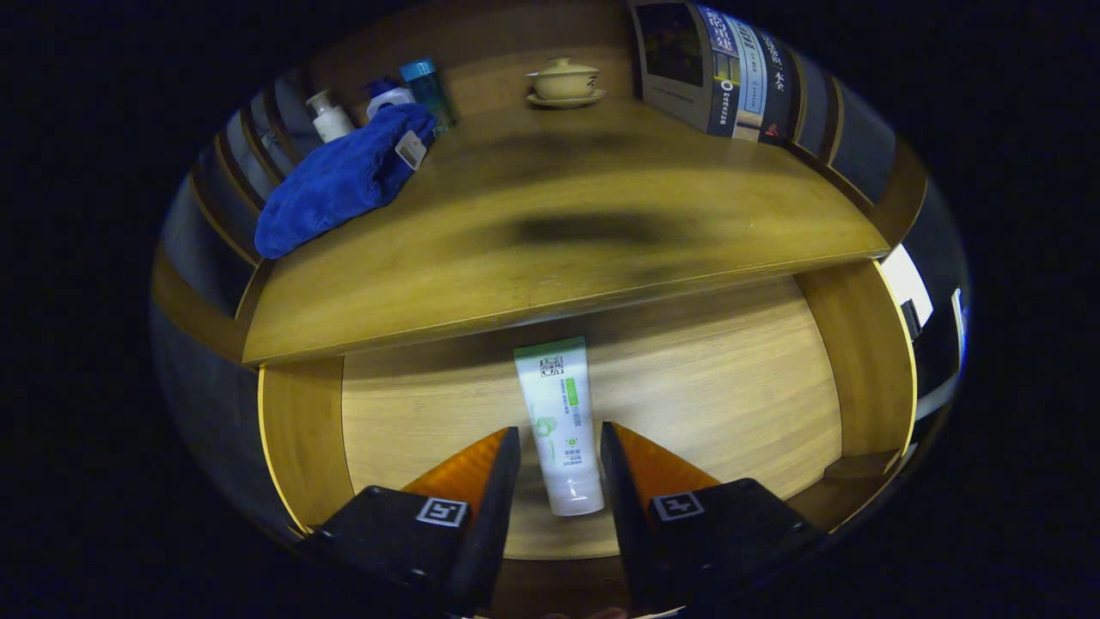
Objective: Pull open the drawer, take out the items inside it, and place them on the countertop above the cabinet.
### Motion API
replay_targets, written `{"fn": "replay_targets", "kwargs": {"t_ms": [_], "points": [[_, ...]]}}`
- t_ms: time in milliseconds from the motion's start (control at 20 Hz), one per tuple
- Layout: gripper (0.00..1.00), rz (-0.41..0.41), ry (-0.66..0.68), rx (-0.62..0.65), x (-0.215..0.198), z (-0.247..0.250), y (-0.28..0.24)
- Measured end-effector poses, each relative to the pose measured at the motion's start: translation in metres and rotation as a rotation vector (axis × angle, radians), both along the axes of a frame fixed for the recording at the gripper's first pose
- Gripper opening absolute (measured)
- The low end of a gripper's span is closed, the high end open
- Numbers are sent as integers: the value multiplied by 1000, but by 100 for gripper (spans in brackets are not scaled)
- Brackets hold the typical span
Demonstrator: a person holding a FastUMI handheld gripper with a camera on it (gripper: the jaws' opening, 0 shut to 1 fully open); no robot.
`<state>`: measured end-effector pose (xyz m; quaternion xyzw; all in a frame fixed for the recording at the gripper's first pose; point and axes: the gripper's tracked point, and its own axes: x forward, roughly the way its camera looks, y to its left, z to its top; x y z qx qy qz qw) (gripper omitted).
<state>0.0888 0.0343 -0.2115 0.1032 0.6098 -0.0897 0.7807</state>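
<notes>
Inside the open drawer (739, 387), a white tube (560, 421) lies on the wooden floor.
Gripper (560, 447) fingers are spread, either side of the tube's cap end, not pressing it; countertop (550, 232) sits above.

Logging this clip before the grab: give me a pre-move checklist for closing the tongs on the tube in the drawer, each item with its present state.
1. Drawer pulled open, its floor exposed: ok.
2. Tube lying flat in the drawer, cap end toward the tongs: ok.
3. Tongs open, one finger on each side of the tube's lower half: ok.
4. Fingers pressing on the tube: not ok, gaps on both sides.
5. Tongs low enough to grip the tube: cannot tell.
6. Free space on the countertop between the blue cloth and the lidded cup: ok.
</notes>
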Motion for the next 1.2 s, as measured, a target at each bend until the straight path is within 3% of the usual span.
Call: {"fn": "replay_targets", "kwargs": {"t_ms": [200, 400, 550, 700, 750, 900, 1200], "points": [[93, 0, 99, -18, -15, -18, -5], [93, 33, 216, -12, -36, -37, 4], [89, -8, 213, -41, -32, -31, 2], [54, -13, 156, -63, -23, -28, 4], [49, -22, 137, -67, -21, -32, 5], [49, -10, 57, -100, -4, -11, 9], [49, -41, -83, -250, 19, 83, 7]]}}
